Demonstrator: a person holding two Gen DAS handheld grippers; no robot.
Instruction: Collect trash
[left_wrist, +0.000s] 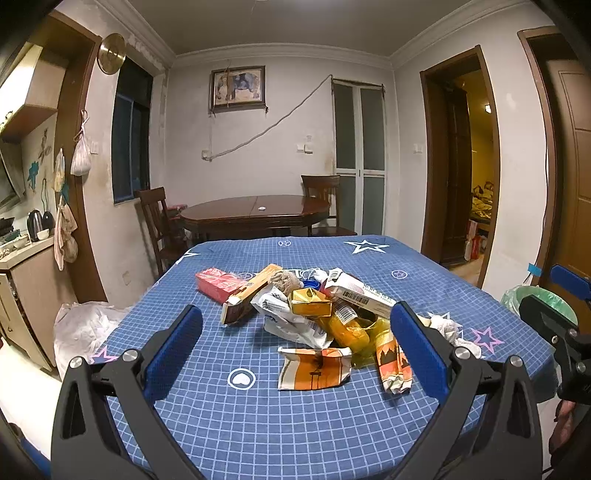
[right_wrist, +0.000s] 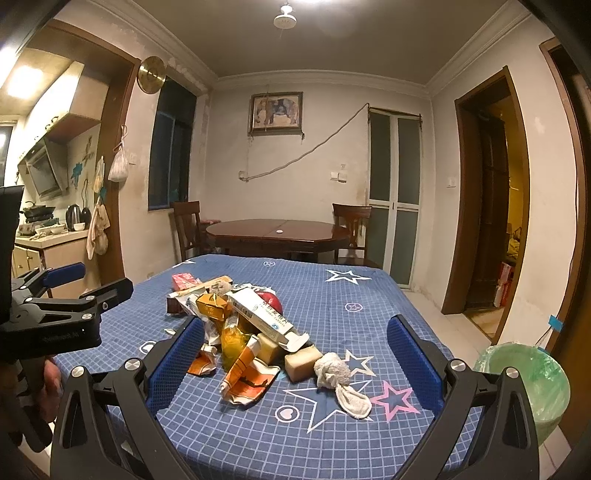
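Observation:
A heap of trash lies mid-table on the blue checked cloth (left_wrist: 258, 424): a red box (left_wrist: 218, 283), a long tan box (left_wrist: 249, 291), a yellow carton (left_wrist: 310, 302), a white medicine box (left_wrist: 360, 293), orange crumpled wrappers (left_wrist: 314, 368) and white tissue (left_wrist: 445, 326). My left gripper (left_wrist: 295, 350) hovers open just short of the heap, empty. In the right wrist view the same heap shows the white medicine box (right_wrist: 264, 314), a beige block (right_wrist: 303, 362) and a white crumpled cloth (right_wrist: 332, 370). My right gripper (right_wrist: 295, 354) is open and empty, fingers either side of the heap's near end.
A bin lined with a green bag (right_wrist: 524, 384) stands off the table's right edge. A white plastic bag (left_wrist: 83, 332) lies at the left side. Beyond stand a dark wooden table (left_wrist: 255, 212) with chairs. A kitchen counter (left_wrist: 22, 254) is far left.

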